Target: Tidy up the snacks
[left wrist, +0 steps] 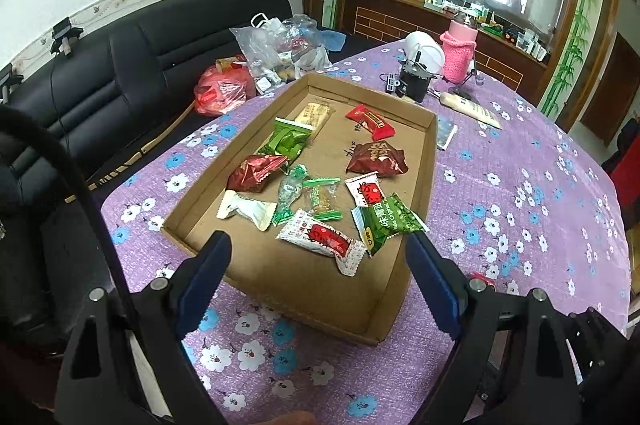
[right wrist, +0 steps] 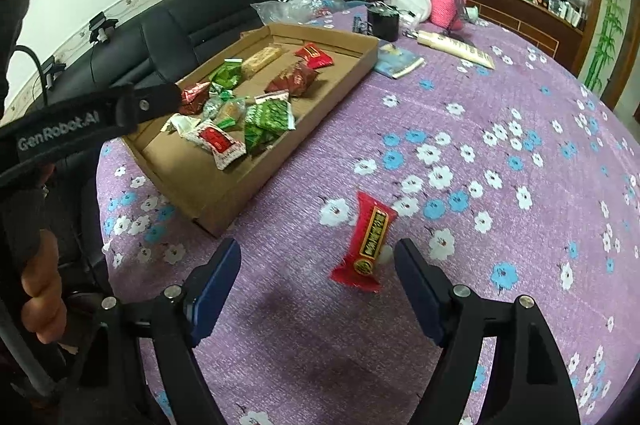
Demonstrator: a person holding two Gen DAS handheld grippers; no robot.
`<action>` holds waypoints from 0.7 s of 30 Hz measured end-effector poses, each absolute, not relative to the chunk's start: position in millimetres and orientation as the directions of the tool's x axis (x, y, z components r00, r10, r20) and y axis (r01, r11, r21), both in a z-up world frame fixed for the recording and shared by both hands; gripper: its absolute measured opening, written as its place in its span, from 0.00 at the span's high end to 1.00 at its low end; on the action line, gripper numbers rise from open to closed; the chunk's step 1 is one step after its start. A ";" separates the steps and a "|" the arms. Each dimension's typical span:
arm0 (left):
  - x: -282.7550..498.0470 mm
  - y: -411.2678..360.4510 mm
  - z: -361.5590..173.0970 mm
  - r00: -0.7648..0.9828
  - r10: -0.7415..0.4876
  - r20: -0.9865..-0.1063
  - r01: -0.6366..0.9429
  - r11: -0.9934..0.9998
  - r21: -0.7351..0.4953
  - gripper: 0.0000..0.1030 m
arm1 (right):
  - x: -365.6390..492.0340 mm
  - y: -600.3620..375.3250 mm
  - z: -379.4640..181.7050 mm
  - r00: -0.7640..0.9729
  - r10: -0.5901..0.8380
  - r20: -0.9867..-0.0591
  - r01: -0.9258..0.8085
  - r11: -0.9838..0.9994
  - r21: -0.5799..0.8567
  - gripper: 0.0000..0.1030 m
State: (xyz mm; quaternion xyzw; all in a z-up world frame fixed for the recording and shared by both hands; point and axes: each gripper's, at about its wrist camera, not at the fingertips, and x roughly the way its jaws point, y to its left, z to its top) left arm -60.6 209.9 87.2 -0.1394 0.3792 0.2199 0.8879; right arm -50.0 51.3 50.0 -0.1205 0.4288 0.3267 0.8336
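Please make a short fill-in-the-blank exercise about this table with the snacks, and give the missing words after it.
1. Most snacks lie inside a shallow ____ tray.
2. One red snack packet lies outside the tray, on the ____ flowered tablecloth.
3. The jaws of the right gripper stand ____, with that red packet near them.
4. The bottle cover at the far end of the table is ____.

Missing words: cardboard; purple; open; pink

Table w/ purple floral cloth. On it: cardboard tray at left edge; red snack packet loose on cloth, apart from tray; beyond tray a black tin, pink knit-covered bottle, cream tube, small booklet.
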 end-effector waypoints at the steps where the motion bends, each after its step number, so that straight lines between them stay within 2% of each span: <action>1: -60.5 209.8 86.7 0.615 0.288 -0.734 -0.497 0.864 -0.077 0.14 | -50.4 52.3 50.6 0.418 0.443 -0.793 -0.651 0.755 0.078 0.23; 21: -61.3 208.2 86.1 0.604 0.303 -0.737 -0.488 0.872 -0.042 0.14 | -52.1 54.3 50.7 0.408 0.443 -0.798 -0.656 0.750 0.080 0.22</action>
